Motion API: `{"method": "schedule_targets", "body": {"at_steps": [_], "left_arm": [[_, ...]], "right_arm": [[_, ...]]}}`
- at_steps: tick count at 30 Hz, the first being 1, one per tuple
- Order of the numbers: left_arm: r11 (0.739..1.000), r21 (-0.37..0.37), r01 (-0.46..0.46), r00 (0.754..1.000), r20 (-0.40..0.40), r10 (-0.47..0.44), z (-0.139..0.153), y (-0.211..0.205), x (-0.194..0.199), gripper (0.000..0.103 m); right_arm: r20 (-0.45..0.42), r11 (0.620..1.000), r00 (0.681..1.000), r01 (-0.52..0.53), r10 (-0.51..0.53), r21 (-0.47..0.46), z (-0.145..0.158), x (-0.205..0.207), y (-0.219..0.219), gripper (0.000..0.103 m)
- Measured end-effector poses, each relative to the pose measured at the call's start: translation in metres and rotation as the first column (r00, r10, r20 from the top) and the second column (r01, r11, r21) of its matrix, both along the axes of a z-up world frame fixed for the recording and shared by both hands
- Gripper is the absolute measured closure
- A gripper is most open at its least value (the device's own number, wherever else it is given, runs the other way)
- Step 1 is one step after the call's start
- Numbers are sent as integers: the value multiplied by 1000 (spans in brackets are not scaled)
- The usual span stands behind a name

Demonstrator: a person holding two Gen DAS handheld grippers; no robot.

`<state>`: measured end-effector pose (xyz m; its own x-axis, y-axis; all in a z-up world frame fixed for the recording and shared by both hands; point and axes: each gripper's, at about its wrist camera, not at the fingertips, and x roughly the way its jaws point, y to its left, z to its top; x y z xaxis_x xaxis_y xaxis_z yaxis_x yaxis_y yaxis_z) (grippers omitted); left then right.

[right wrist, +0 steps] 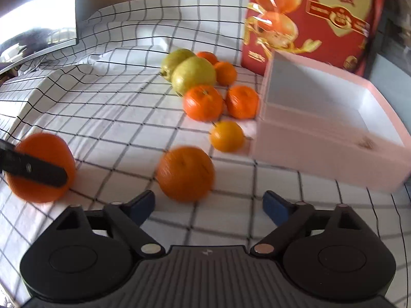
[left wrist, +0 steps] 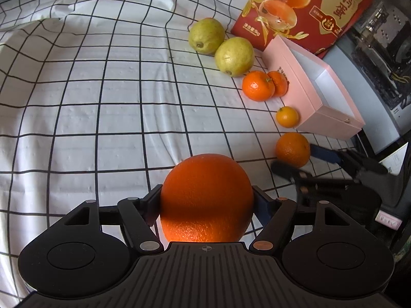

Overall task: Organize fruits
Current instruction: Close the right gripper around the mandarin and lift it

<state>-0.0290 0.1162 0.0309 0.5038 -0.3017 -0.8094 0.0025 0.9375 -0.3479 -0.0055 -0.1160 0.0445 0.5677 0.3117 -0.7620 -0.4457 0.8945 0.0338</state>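
Note:
My left gripper [left wrist: 206, 202] is shut on a large orange [left wrist: 206, 197], held low over the checked cloth; it also shows at the left of the right wrist view [right wrist: 41, 166]. My right gripper [right wrist: 208, 205] is open and empty, just short of a medium orange [right wrist: 185, 173], which shows in the left wrist view [left wrist: 292, 149] too. Beyond lie a small orange [right wrist: 227, 136], two tangerines [right wrist: 203, 102] and two green pears [right wrist: 193, 74]. An open pink box [right wrist: 331, 138] stands empty to the right.
A red printed fruit carton [right wrist: 316, 18] stands behind the pink box [left wrist: 305, 89]. Two more small oranges [right wrist: 225, 73] lie behind the pears. A dark monitor [right wrist: 38, 12] is at the far left. The checked cloth [left wrist: 102, 102] covers the table, with folds at the back.

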Motion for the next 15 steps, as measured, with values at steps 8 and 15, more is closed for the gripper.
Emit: {"method": "schedule_targets", "body": {"at_steps": [8, 15], "left_arm": [[999, -18, -40, 999, 16, 40, -1, 1, -5, 27], [988, 143, -50, 997, 70, 40, 6, -29, -12, 28]], "right_arm": [[-22, 1000, 999, -22, 23, 4, 5, 2, 8, 55], [-8, 1000, 1000, 21, -21, -16, 15, -7, -21, 55]]}}
